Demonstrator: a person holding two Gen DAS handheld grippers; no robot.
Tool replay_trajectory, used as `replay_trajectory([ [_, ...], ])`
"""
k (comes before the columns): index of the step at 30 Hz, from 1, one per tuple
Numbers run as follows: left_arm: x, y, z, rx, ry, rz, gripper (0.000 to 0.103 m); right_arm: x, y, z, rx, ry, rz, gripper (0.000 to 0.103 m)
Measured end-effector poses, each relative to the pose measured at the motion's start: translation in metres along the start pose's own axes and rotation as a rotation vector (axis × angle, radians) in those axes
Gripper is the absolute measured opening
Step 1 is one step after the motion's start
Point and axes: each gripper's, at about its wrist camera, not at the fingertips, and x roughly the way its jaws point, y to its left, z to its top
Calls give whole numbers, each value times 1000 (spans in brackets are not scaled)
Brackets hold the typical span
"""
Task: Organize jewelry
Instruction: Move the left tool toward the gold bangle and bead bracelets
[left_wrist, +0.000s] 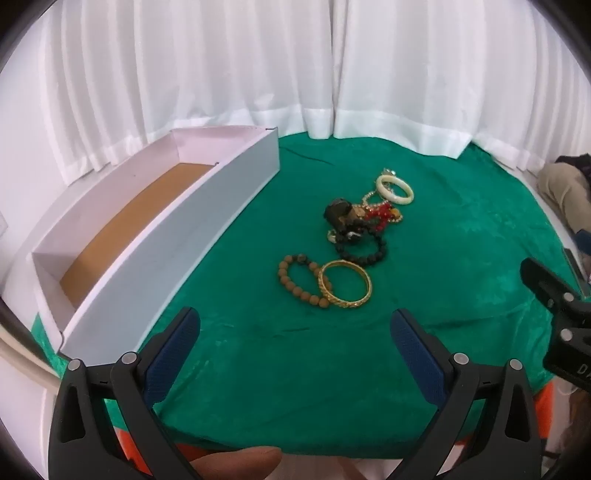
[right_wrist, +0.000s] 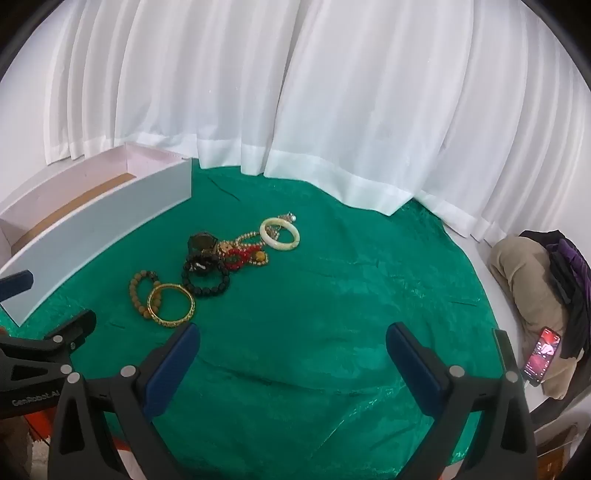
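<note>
Jewelry lies in a cluster on the green cloth (left_wrist: 295, 369). Nearest is a gold bangle (left_wrist: 345, 283) overlapping a brown bead bracelet (left_wrist: 301, 278). Behind are a black bead bracelet (left_wrist: 364, 247), a dark chunky piece (left_wrist: 338, 214), red beads (left_wrist: 380, 214) and a white bangle (left_wrist: 394, 189). The same pieces show in the right wrist view: gold bangle (right_wrist: 171, 305), black beads (right_wrist: 205, 277), white bangle (right_wrist: 279, 233). An empty white box (left_wrist: 177, 236) with a brown floor stands at the left. My left gripper (left_wrist: 295, 332) is open and empty, short of the gold bangle. My right gripper (right_wrist: 293, 345) is open and empty.
White curtains (left_wrist: 295, 66) hang behind the table. The right gripper's body (left_wrist: 561, 321) shows at the right edge of the left wrist view. A pile of clothes (right_wrist: 535, 280) and a lit phone (right_wrist: 541, 356) lie off the table at the right.
</note>
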Motion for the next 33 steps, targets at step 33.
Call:
replay_trajectory([
  [33, -17, 10, -1, -19, -22, 39, 103, -26, 12, 9, -74, -91, -89, 103],
])
